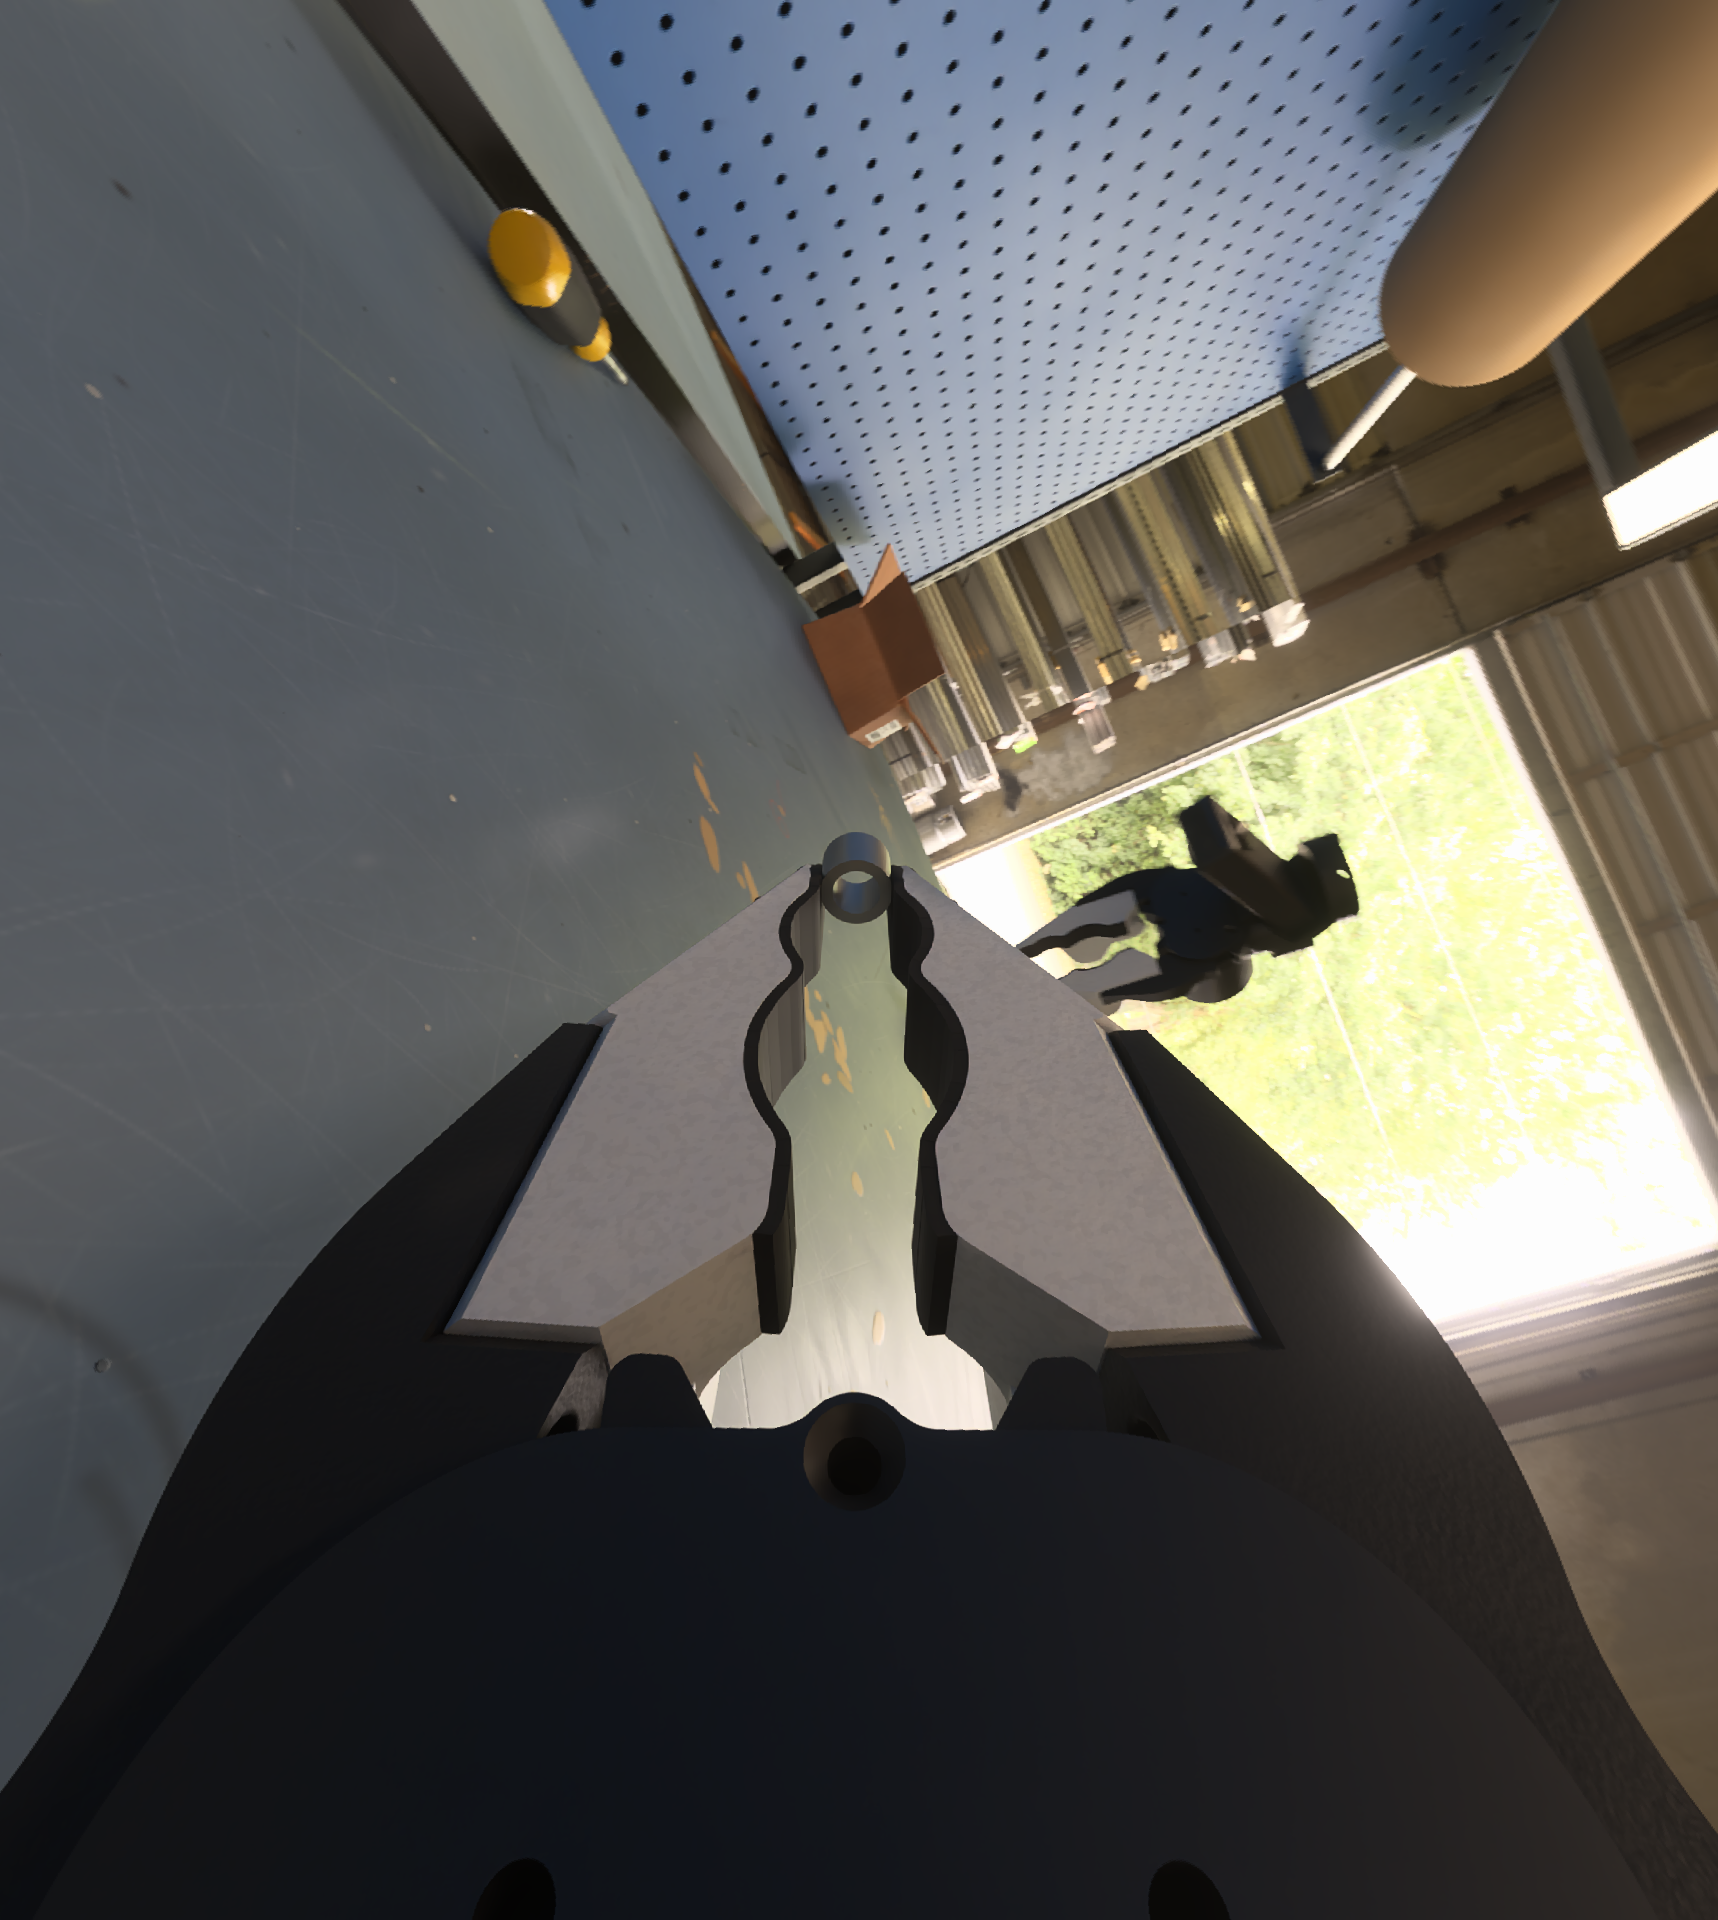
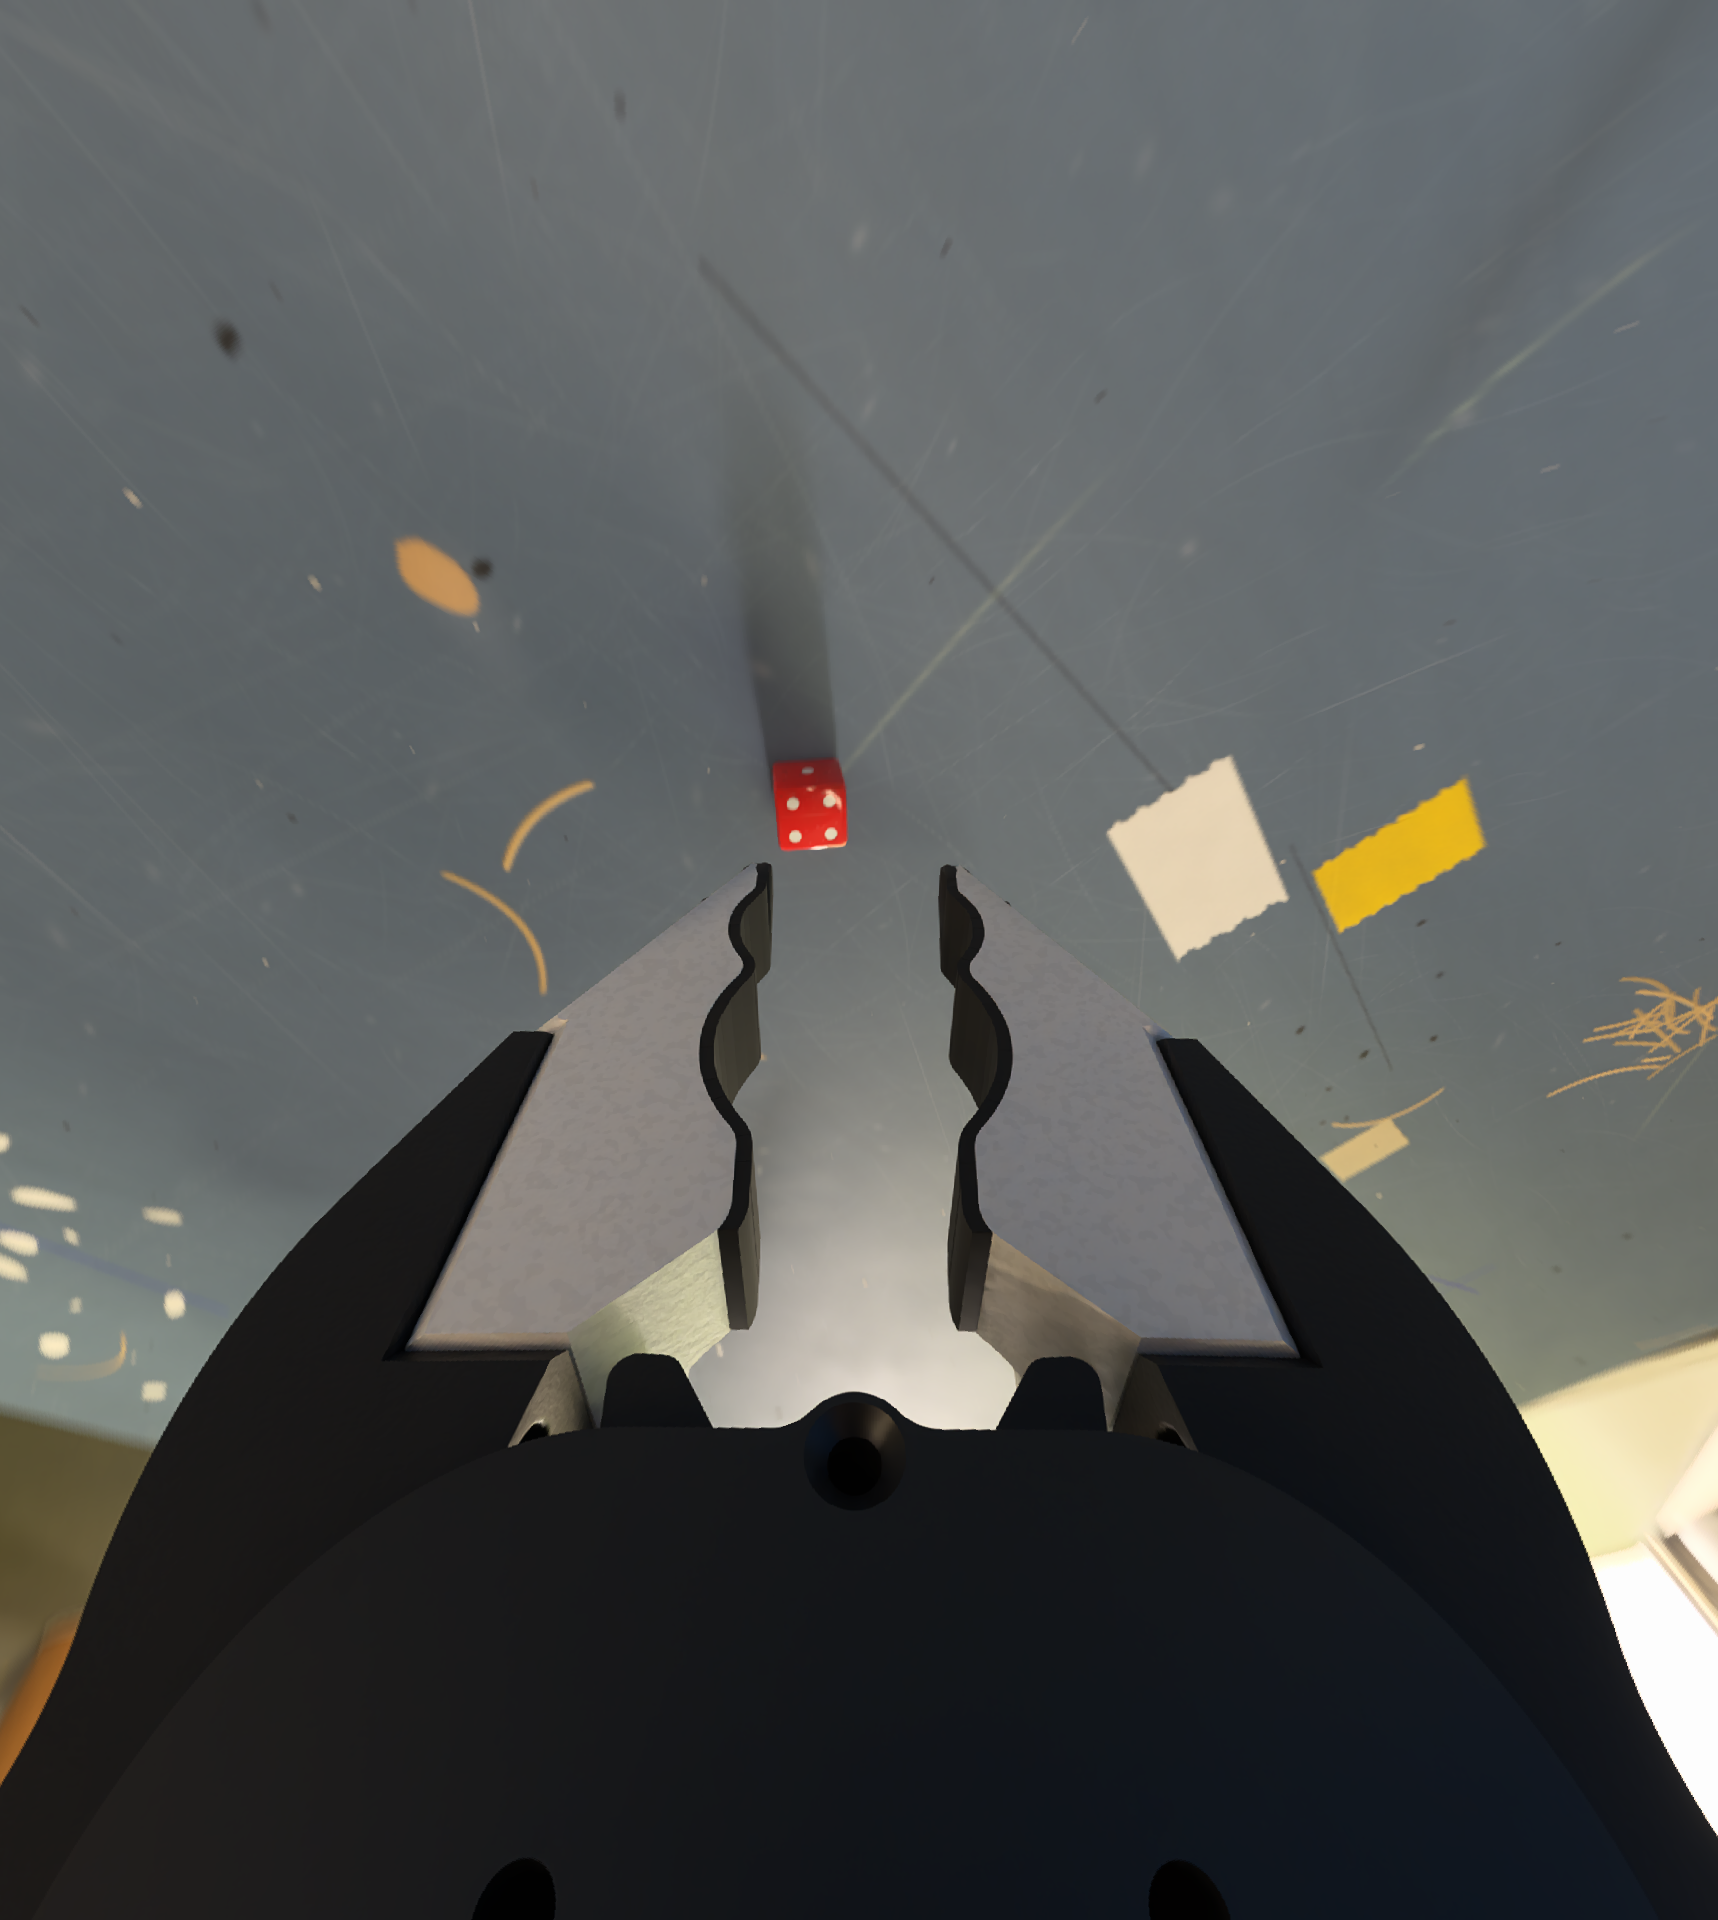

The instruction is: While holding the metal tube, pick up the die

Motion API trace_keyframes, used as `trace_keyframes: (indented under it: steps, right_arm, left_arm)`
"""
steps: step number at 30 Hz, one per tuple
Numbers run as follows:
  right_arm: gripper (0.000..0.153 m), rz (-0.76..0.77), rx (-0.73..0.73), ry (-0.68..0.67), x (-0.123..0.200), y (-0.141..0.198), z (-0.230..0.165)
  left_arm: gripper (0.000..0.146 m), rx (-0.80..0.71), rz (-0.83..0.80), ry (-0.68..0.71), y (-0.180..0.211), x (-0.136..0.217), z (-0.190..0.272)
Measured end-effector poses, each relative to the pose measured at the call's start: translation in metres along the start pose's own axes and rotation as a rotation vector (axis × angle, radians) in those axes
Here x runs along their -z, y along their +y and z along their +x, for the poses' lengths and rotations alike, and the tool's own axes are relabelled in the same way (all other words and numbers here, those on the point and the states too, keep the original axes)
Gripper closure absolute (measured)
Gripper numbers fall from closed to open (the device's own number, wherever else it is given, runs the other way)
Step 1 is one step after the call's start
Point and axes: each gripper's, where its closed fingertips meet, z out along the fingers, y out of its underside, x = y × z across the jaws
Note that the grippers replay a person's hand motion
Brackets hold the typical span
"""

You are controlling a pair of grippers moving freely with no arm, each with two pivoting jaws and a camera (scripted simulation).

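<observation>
The red die (image 2: 809, 804) sits flat on the scratched blue-grey bench (image 2: 1250, 364) just beyond the tips of the right gripper (image 2: 855, 881), whose jaws stand well apart and empty. It looks light, hard and slick, so I would pinch two opposite flat faces squarely. Left of the die are tan paint flecks, right of it white tape (image 2: 1198, 854) and yellow tape (image 2: 1400, 852); the left gripper (image 1: 857, 891) is closed on the short metal tube (image 1: 855, 878) at its tips, near a pegboard (image 1: 990, 260) and an open doorway.

Harsh daylight glare from the open doorway (image 1: 1354, 987) beside my left gripper (image 1: 857, 894), my die (image 2: 809, 804) casting a long soft shadow across the tabletop (image 2: 1250, 416), wide-angle bending and blur at edges
</observation>
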Motion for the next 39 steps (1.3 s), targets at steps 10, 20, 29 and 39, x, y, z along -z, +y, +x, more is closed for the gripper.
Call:
trace_keyframes:
  steps: [10,20,29,39]
  right_arm:
    - [0.120,-0.376,0.065,-0.091,-0.036,0.008,-0.014]
    - [0.119,-0.501,0.057,-0.081,-0.055,0.017,-0.015]
    - [0.124,-0.573,0.055,-0.104,-0.057,0.024,-0.010]
    - [0.135,-0.523,0.082,-0.106,-0.056,0.021,-0.012]
  left_arm:
    - [0.135,0.075,0.000,0.172,-0.004,0.011,0.015]
    - [0.135,0.118,0.005,0.244,-0.006,0.016,0.021]
    - [0.135,0.132,0.021,0.271,-0.009,0.019,0.023]
    - [0.135,0.118,0.022,0.260,-0.008,0.018,0.022]
